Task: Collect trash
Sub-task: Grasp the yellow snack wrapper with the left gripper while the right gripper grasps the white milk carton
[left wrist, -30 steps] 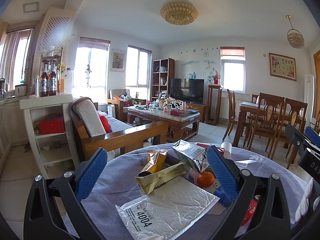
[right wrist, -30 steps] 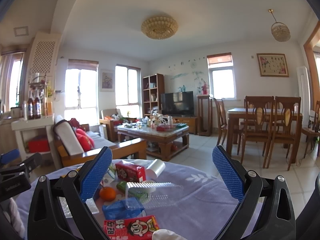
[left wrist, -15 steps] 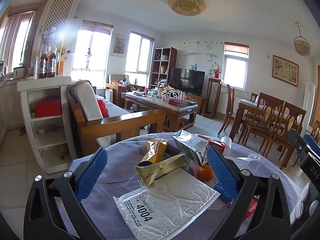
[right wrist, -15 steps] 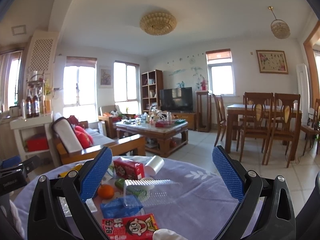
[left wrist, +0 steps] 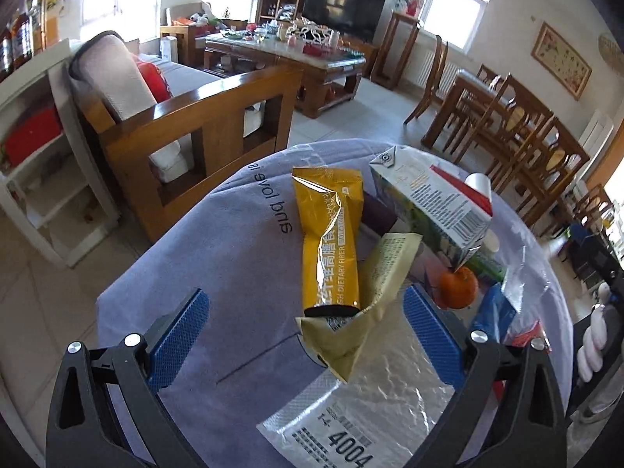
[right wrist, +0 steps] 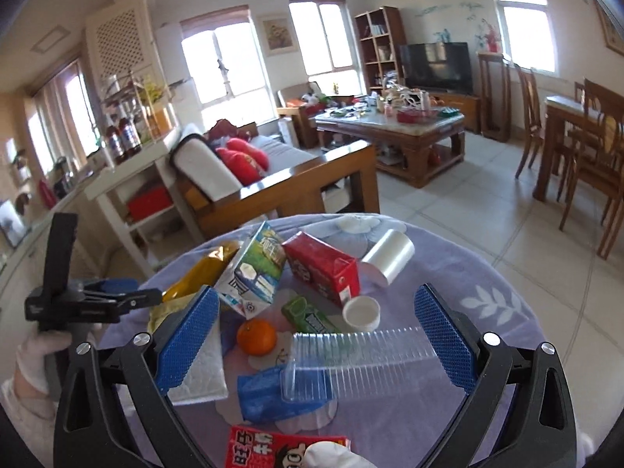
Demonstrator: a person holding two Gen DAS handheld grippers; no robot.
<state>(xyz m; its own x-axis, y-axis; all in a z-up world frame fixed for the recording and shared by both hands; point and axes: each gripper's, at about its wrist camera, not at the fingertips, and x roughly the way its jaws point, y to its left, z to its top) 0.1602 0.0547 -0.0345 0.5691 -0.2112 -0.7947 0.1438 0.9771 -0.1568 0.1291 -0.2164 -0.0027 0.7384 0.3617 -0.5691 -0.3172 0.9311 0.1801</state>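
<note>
A: Your left tongs [left wrist: 302, 333] have tipped down hard since a moment ago. The ceiling lamp has gone from the left view, and the lavender-covered surface [left wrist: 234, 257] fills most of it.

B: And they're spread wide, gripping nothing. The yellow fibre-drink sachet [left wrist: 329, 241] lies right between the blue pads, its torn end toward you, resting on a pale gold wrapper [left wrist: 366, 312].

A: Both wrappers overlap the silver bubble mailer [left wrist: 370, 401] marked 4004. Just beyond sits the tilted milk carton [left wrist: 433, 206], one corner touching the orange [left wrist: 458, 286].

B: Your right tongs [right wrist: 316, 339] have dipped too, and the pile looks closer than half a second back. Released as well, jaws wide apart.

A: Between them you've got the clear ribbed plastic tray [right wrist: 362, 355] lying on a blue packet [right wrist: 265, 394], with the orange [right wrist: 256, 336] just left of it.

B: Behind those, a red carton [right wrist: 321, 269] on its side, a green gum pack [right wrist: 308, 318], a white cap [right wrist: 360, 313] and a toppled clear cup [right wrist: 388, 257].

A: A red snack pack [right wrist: 280, 450] sits at the near edge, and your gloved left hand [right wrist: 39, 355] shows on the far left.
</note>
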